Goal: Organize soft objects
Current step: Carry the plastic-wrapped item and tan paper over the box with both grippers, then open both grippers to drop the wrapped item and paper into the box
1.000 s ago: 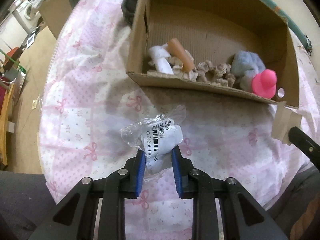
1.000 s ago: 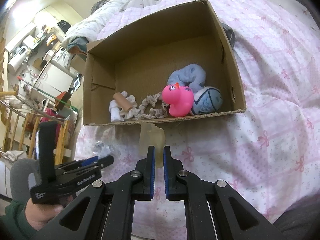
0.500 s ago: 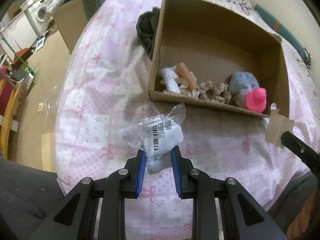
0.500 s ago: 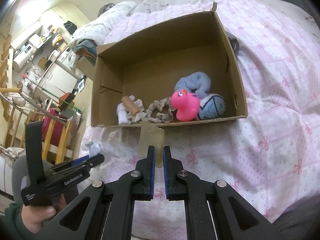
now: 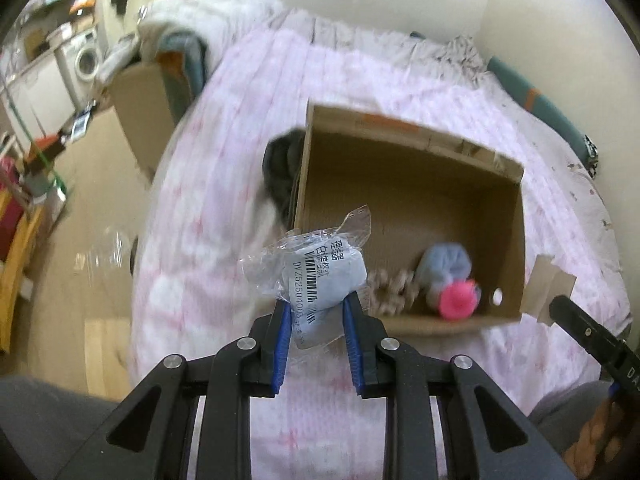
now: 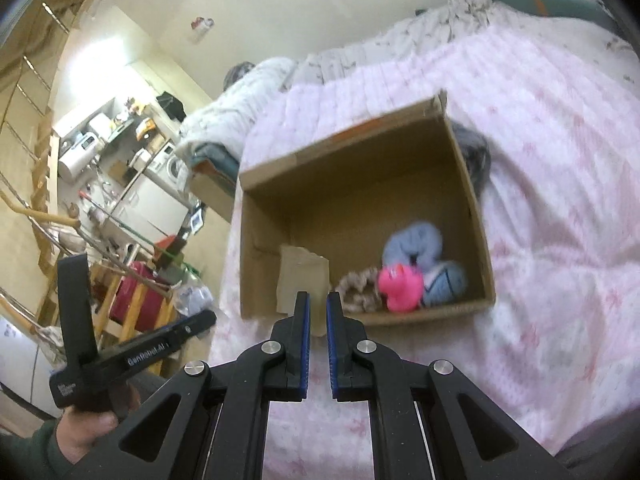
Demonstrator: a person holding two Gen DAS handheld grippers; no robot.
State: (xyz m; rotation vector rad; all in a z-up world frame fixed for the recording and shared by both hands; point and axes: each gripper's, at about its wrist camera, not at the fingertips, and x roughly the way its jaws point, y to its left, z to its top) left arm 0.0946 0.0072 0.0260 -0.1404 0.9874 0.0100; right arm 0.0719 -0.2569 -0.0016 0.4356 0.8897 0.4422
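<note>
The left gripper [image 5: 315, 309], tilted downward before the cardboard box [image 5: 412, 184], pinches a plastic-wrapped bundle [image 5: 320, 276]. The right gripper [image 6: 318, 307], angled down toward the box, pinches a beige sheet [image 6: 302, 280].

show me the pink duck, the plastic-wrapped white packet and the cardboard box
pink duck [image 6: 400, 289], right wrist view, on its body
plastic-wrapped white packet [image 5: 320, 276], left wrist view, on the barcode label
cardboard box [image 6: 468, 204], right wrist view, on the inner right wall

Pink duck [image 6: 401, 287]; brown box [image 6: 476, 216]; pink bow-patterned bedspread [image 6: 560, 160].
</note>
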